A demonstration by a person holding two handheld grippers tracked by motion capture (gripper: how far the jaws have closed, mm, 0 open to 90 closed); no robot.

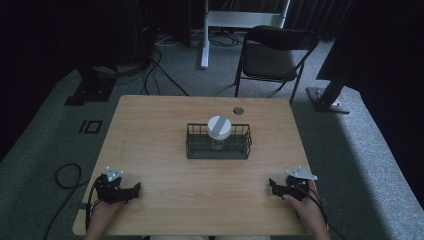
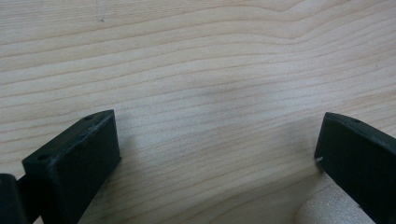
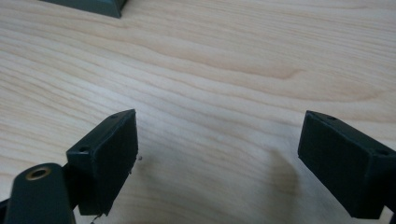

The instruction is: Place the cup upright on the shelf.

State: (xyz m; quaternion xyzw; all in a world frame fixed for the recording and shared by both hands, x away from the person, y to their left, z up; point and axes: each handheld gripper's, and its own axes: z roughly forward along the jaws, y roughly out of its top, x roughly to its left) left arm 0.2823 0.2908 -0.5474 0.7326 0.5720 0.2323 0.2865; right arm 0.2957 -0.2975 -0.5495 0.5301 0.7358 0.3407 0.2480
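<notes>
A: How do the jaws stand on the left gripper (image 2: 217,140)?

B: Spread wide, nothing between them, just bare wood grain of the table (image 2: 196,60). From above, that same left gripper (image 1: 131,190) rests near the front left corner of the table (image 1: 150,130), held by the person's left hand (image 1: 102,212).

A: And the right gripper (image 3: 217,140)?

B: Also released, jaws far apart with only tabletop in the gap. A dark edge shows at the top left of its own view; I cannot tell what it is. In the high view the right gripper (image 1: 276,186) sits near the front right corner, the right hand (image 1: 306,206) behind it, and its jaws point inward toward the middle of the table.

A: What is between them?

B: Farther back, around the table's centre, a black wire basket (image 1: 218,150). A jar (image 1: 218,134) with a round white lid stands upright inside it, about the middle. Both grippers are well apart from the basket.

A: Anything beyond the table?

B: A small round grommet hole (image 1: 238,110) near the far edge, a black folding chair (image 1: 274,55) behind the table, and cables (image 1: 155,70) on the grey carpet
</notes>
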